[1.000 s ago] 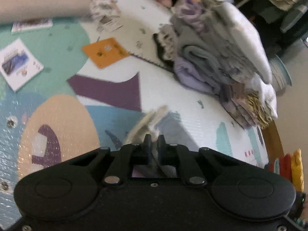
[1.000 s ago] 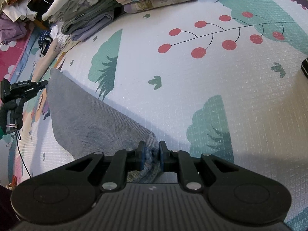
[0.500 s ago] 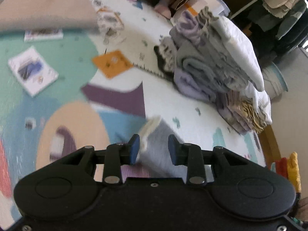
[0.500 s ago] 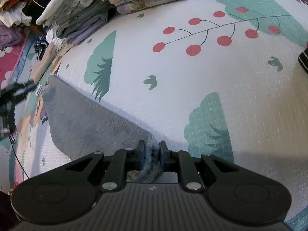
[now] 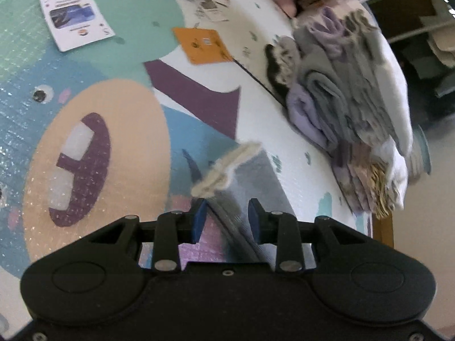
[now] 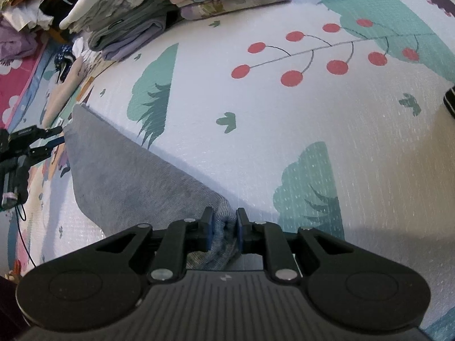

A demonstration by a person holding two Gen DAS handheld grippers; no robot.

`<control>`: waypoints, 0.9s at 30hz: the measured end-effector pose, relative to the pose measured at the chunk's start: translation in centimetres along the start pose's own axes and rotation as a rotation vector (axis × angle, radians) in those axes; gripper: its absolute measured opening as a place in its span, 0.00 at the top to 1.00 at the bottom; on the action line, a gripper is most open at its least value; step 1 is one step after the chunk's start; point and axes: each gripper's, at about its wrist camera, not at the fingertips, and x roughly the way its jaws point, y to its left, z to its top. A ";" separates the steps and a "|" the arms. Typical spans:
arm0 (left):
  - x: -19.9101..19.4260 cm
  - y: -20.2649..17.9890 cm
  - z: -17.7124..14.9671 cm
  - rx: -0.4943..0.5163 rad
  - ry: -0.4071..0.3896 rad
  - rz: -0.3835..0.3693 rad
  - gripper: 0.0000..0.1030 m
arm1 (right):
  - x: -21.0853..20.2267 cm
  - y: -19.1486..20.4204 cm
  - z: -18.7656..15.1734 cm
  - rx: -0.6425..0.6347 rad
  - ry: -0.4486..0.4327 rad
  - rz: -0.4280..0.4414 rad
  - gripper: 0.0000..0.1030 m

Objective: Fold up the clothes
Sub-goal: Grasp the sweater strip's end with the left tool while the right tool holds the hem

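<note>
— What are the fingers (image 5: 199,218) of the left gripper (image 5: 226,217) doing?

— In the left wrist view they are standing spread apart. The grey garment (image 5: 244,187) is passing between them, but the blue pads are not pressing on it. Its fuzzy pale edge (image 5: 227,167) is rising just in front of the fingertips, and the cloth is lying on the play mat (image 5: 93,142).

— And what is lying around it?

— A pile of folded clothes (image 5: 349,113) is sitting to the right on the mat, a little blurred. Farther away an orange card (image 5: 202,44) and a white leaflet (image 5: 75,17) are lying flat on the mat, well apart from the gripper.

— Now the right wrist view?

— There the right gripper (image 6: 223,228) is pinching a bunched corner of the grey garment (image 6: 128,170); the two fingers are nearly together with the cloth between them. From this corner the garment is stretching away to the left over the play mat (image 6: 284,128). At its far corner the left gripper (image 6: 55,139) is showing, small and dark; I cannot tell its state from here. The pile of folded clothes (image 6: 176,5) is standing at the top, well apart from the garment.
</note>
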 end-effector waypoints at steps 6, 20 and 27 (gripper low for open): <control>-0.1 -2.2 0.0 0.168 -0.013 0.067 0.94 | -0.7 0.6 -0.2 -0.048 -0.039 -0.001 0.83; -1.0 -6.3 0.6 0.445 -0.106 0.040 0.95 | -2.5 1.5 -0.9 -0.089 -0.124 0.010 0.84; -0.1 -3.6 0.4 0.387 -0.080 0.065 0.95 | -1.6 1.6 -0.9 -0.079 -0.086 -0.002 0.84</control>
